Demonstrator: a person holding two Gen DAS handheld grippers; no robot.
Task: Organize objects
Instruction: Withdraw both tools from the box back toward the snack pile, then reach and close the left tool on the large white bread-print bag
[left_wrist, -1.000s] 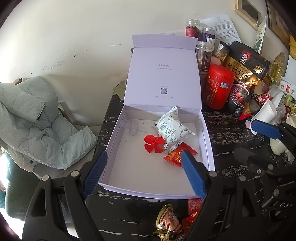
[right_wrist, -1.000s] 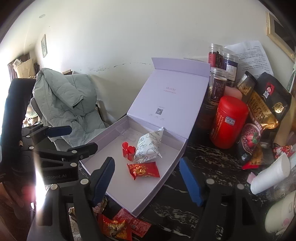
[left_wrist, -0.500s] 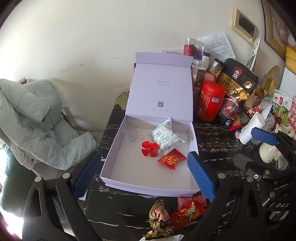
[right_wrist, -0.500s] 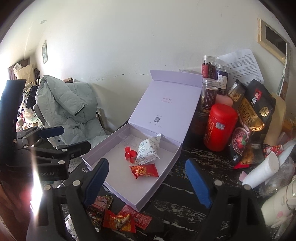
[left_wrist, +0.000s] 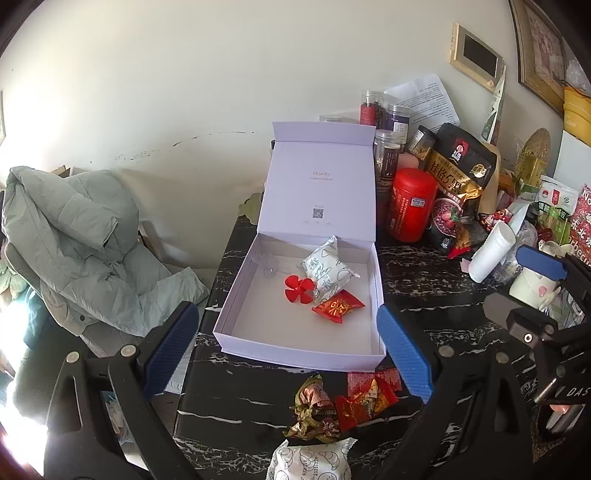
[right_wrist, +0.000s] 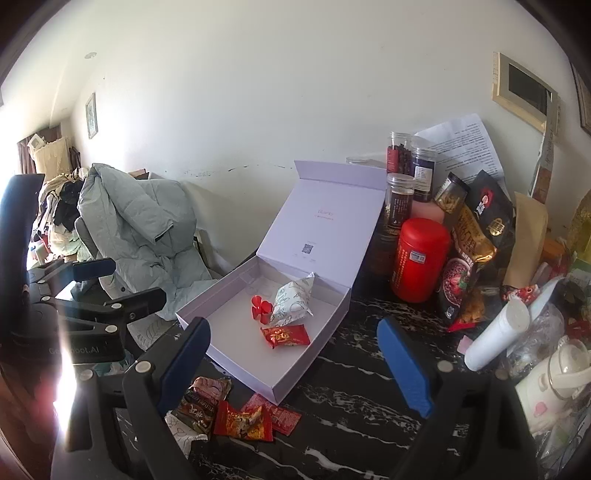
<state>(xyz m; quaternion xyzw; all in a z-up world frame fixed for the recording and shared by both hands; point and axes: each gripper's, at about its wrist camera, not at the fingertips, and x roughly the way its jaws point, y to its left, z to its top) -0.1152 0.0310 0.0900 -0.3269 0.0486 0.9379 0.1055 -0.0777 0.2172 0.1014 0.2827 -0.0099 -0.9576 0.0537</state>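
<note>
Lying on the worktop (left_wrist: 424, 280) just before the open box (left_wrist: 295, 354), the crinkly red snack packets (left_wrist: 364, 400) look light and slippery, best pinched mid-body, while left tool (left_wrist: 286, 352) and right tool (right_wrist: 293, 363) are opening, empty.

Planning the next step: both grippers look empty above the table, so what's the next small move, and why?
Probably lower the left gripper onto the red snack packet lying in front of the box. Both grippers' jaws are opening with nothing between them, the right gripper too, three items already lie in the box, and loose wrappers remain on the table.
</note>
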